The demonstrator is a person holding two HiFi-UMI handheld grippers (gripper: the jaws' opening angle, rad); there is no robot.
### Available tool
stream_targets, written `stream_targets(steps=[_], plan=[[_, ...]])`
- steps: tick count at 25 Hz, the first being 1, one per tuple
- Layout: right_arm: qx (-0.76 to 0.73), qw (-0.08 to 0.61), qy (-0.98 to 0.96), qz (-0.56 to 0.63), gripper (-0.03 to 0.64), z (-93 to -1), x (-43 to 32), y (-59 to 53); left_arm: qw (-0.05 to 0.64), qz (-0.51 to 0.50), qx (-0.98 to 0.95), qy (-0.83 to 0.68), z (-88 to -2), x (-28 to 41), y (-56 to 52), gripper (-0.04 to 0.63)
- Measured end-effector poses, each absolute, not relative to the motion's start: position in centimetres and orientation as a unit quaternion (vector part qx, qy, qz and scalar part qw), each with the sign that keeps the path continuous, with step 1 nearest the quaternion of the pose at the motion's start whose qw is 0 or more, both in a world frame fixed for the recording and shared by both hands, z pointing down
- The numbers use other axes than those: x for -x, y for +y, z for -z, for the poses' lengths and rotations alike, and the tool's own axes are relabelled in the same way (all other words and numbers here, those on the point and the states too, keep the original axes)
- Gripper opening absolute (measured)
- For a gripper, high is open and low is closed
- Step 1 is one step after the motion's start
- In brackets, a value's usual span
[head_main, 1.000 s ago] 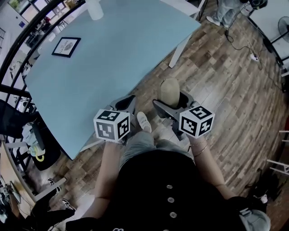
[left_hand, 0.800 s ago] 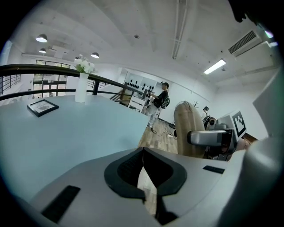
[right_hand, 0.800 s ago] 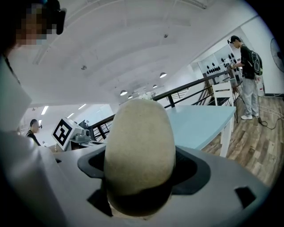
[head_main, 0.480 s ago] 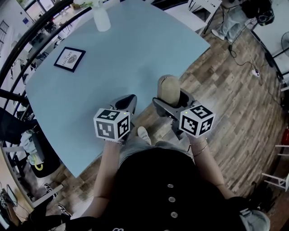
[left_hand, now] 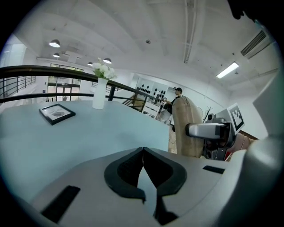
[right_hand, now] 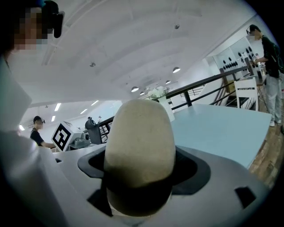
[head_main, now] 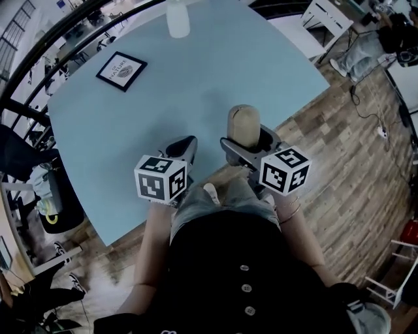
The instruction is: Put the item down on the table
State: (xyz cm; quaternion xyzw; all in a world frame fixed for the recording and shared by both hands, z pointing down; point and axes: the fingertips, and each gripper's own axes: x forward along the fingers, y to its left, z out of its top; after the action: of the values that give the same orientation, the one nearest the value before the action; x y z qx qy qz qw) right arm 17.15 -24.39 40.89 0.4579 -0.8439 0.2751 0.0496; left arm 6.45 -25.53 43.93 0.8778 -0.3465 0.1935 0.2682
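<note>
While right claw [right_hand: 140,179] clamps tan egg-shaped item [right_hand: 140,142] upright by table [head_main: 163,98] edge, left claw [left_hand: 143,156] closed, empty

The pale blue table [head_main: 196,91] stood on a wood-plank floor [head_main: 339,150] and bore two things, well apart: a black-framed picture [head_main: 121,70] lying towards its left side, and a white vase [head_main: 177,19] (holding white flowers) upright near the far edge

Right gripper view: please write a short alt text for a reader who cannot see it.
The right gripper is shut on a tan egg-shaped item, held upright between its jaws. Behind lies a light blue table.
</note>
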Motion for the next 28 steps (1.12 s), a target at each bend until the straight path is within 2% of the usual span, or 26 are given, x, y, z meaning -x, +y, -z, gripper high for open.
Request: stream_targets(steps=[12, 28], plan=[[-0.36, 0.074, -0.89, -0.271, 0.405, -41.6, -10.6, -28.1, 0.304, -0.177, -0.823, -0.445, -45.5, 0.8, -25.6, 0.02], [-0.264, 0.11, -0.923, -0.258, 0.407, -41.1, -8.8, -35.0, 0.34, -0.093, -0.78, -0.517, -44.2, 0.9, -30.4, 0.02]])
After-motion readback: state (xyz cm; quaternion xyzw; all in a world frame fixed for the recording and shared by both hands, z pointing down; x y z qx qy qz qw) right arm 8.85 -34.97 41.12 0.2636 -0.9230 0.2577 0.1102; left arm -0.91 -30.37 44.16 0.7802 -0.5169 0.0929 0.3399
